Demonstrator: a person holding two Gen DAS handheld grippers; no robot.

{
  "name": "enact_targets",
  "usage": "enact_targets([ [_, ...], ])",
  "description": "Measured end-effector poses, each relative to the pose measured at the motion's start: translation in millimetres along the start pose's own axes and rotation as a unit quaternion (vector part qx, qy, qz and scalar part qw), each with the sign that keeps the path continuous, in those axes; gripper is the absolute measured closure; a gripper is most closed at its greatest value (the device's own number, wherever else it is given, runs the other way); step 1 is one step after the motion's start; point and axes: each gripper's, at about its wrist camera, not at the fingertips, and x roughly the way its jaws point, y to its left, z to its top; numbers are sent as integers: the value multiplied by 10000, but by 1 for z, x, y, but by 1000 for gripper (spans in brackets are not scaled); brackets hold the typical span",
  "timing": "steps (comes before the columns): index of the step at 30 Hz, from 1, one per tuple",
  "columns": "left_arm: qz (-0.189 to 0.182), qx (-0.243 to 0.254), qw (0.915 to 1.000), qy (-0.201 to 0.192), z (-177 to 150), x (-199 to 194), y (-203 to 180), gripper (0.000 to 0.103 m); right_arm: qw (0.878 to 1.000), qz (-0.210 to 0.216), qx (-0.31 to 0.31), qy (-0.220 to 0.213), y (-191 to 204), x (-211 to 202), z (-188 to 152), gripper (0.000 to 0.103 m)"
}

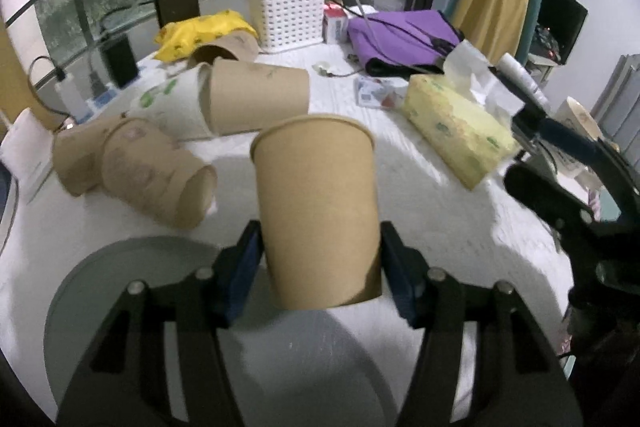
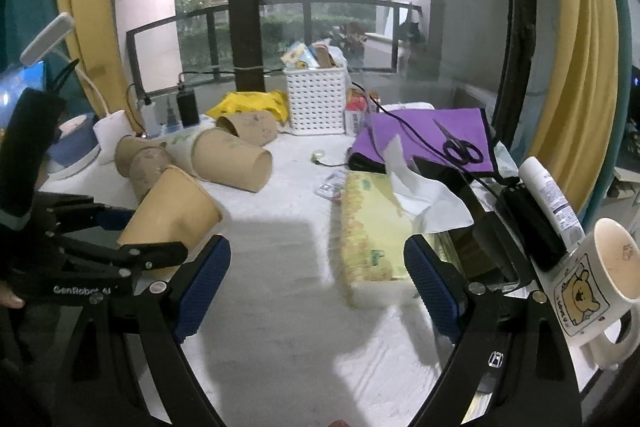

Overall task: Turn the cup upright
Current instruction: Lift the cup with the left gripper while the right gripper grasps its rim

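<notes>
My left gripper (image 1: 320, 267) is shut on a brown paper cup (image 1: 316, 211), held above the white table with its mouth up and tilted slightly. In the right wrist view the same cup (image 2: 172, 215) leans, mouth toward the upper right, gripped by the left gripper (image 2: 132, 235) near its base. My right gripper (image 2: 316, 283) is open and empty over the table, just right of the held cup. Several more paper cups (image 1: 256, 95) lie on their sides behind, seen also in the right wrist view (image 2: 232, 159).
A grey round plate (image 1: 120, 267) lies under the left gripper. A yellow tissue pack (image 2: 372, 227) lies right of centre. A white basket (image 1: 288, 11), purple cloth (image 2: 440, 135) with scissors (image 2: 460, 147), a bear mug (image 2: 596, 283) and a white bottle (image 2: 552, 199) stand around.
</notes>
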Motion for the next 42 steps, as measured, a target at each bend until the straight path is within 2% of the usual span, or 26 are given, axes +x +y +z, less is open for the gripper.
enact_targets([
  [5,19,-119,9997,-218,-24,-36,12,44,9998,137,-127,-95,26,-19,3,12],
  [16,30,-488,9963,-713,-88,-105,57,44,9964,743,-387,-122,104,-55,2,12],
  [24,199,-711,9881,-1348,-153,-154,89,44,9900,1320,-490,1,166,-75,-3,12],
  [31,659,-861,9773,-1823,-207,-178,110,44,9719,2269,-542,305,228,-83,-18,12],
  [34,614,-827,9705,-2178,-222,-186,110,44,9583,2774,-451,516,247,-82,-23,12],
  [38,574,-592,9637,-2540,-230,-192,102,44,9495,3044,-336,676,259,-80,-24,12],
  [42,502,-302,9616,-2683,-231,-192,92,44,9430,3235,-136,771,253,-79,-24,12],
])
